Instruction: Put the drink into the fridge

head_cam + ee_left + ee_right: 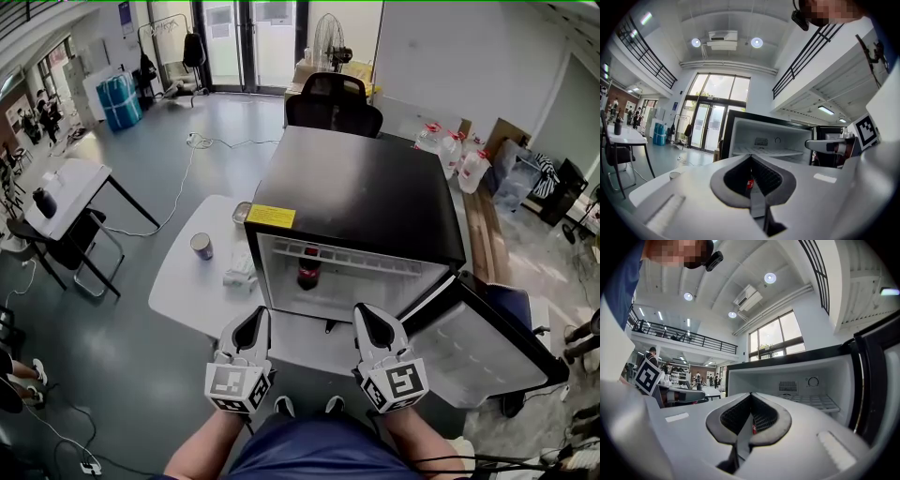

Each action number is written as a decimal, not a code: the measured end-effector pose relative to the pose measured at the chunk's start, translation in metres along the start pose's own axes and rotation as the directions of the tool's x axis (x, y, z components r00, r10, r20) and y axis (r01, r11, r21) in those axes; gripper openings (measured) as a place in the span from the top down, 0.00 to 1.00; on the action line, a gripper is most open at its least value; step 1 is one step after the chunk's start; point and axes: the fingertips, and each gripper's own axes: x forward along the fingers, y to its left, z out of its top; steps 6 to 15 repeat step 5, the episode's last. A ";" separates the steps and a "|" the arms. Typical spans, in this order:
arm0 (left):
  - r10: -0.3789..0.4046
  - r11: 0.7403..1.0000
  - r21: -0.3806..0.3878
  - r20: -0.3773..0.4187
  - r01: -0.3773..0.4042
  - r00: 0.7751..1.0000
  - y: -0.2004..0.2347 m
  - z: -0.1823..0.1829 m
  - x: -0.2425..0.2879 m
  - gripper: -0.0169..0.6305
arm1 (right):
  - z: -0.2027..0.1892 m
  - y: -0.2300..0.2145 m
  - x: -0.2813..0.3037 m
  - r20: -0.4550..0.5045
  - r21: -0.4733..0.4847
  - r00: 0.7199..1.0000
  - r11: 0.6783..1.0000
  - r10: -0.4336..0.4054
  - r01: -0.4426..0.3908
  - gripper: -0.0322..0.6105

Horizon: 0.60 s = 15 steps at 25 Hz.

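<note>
Drink (308, 267) upright inside open fridge (361, 187) (left tongs (257, 317), right tongs (367, 314) together, empty)

**Item 1: fridge** (361, 187). Compact cabinet model with a black shell, a flat black top and a white interior. It stands upright on the floor. A yellow sticker (271, 217) sits on the top at the front corner, at 8 o'clock from the top's middle. The door (487, 342) is fully open, swung out toward 4 o'clock of the cabinet, with its white inner lining facing up and outward. A white wire shelf (813, 401) runs across the upper part of the compartment.

**Item 2: drink** (308, 268). Bottle of dark liquid with a red cap and red label. It stands upright inside the open compartment, at 9 o'clock from the compartment's middle, near the front edge.
</note>
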 end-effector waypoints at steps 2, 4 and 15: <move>-0.002 1.000 0.002 0.005 0.002 1.000 0.000 0.000 0.000 0.97 | -0.001 0.000 0.000 0.000 0.001 1.000 1.000 -0.003 0.003 0.94; -0.004 1.000 0.009 0.011 0.003 1.000 0.000 0.001 -0.001 0.97 | -0.002 0.001 0.000 -0.003 -0.002 1.000 1.000 -0.003 0.003 0.94; -0.004 1.000 0.013 0.014 0.004 1.000 0.000 0.001 -0.001 0.97 | -0.002 0.002 0.000 -0.005 -0.004 1.000 1.000 -0.003 0.002 0.94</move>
